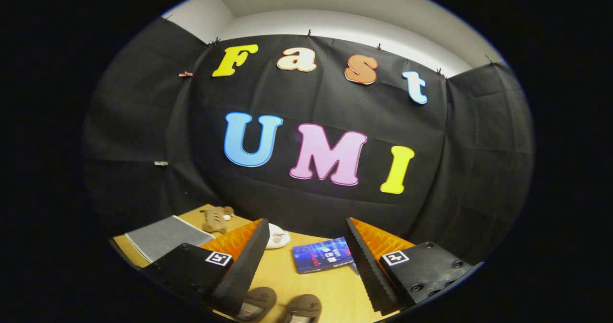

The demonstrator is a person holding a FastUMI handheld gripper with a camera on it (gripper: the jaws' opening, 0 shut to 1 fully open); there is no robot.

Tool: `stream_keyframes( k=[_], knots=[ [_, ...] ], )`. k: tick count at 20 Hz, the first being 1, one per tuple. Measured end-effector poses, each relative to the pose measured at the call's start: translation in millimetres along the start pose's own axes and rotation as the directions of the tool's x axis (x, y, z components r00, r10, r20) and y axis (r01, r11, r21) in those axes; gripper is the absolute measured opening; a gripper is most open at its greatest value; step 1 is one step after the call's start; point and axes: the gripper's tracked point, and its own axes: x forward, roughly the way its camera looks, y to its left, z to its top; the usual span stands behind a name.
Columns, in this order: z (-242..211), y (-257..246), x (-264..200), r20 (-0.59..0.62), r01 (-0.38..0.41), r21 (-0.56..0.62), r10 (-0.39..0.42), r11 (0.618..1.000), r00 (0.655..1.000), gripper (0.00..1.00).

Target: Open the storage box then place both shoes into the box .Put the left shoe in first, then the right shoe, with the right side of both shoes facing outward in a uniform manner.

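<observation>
opening stage, nothing yet in hand

gripper (306, 260): fingers spread wide, empty, held high above the wooden table (330, 289).
shoes (282, 306): a brown pair side by side, low between the fingers, cut off at the toes; left from right cannot be told.
storage box: possibly the grey flat thing (160, 236) beside the left finger; unsure.
other items: blue book (322, 256), white object (278, 236), small plush toy (216, 219).
judgement: box apparently unopened; next move needs finding its lid.
</observation>
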Motion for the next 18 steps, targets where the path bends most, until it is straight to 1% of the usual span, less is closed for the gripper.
stream_keyframes(
  k=[2, 3, 4, 6, 7, 9, 10, 12, 13, 14, 15, 16, 18],
  knots=[
    [-5.7, 24.9, 6.1, -0.018, -0.097, 0.078, 0.098, 0.992, 0.995, 0.97],
    [-8.8, 41.6, 9.1, -0.027, -0.161, 0.131, 0.166, 0.978, 0.986, 0.97],
    [-12.1, 59.8, 11.6, -0.035, -0.230, 0.196, 0.241, 0.953, 0.970, 0.98],
    [-23.4, 93.7, 16.2, -0.049, -0.354, 0.338, 0.392, 0.872, 0.919, 0.98],
    [-30.7, 105.0, 18.7, -0.059, -0.398, 0.411, 0.459, 0.820, 0.887, 1.00],
    [-48.6, 125.2, 21.9, -0.073, -0.436, 0.526, 0.550, 0.730, 0.832, 0.98],
    [-57.6, 134.4, 26.0, -0.077, -0.446, 0.572, 0.586, 0.689, 0.807, 0.98],
    [-81.0, 153.8, 30.3, -0.093, -0.450, 0.664, 0.664, 0.597, 0.742, 0.98],
    [-92.6, 163.3, 32.2, -0.098, -0.442, 0.712, 0.700, 0.546, 0.707, 0.98],
    [-101.7, 171.7, 34.8, -0.090, -0.428, 0.763, 0.736, 0.484, 0.671, 0.98],
    [-115.3, 179.9, 35.0, -0.080, -0.403, 0.812, 0.765, 0.422, 0.640, 0.98],
    [-130.6, 186.9, 37.0, -0.088, -0.363, 0.851, 0.785, 0.379, 0.613, 0.98],
    [-159.7, 199.4, 43.4, -0.095, -0.304, 0.900, 0.821, 0.312, 0.563, 0.98]
  ],
)
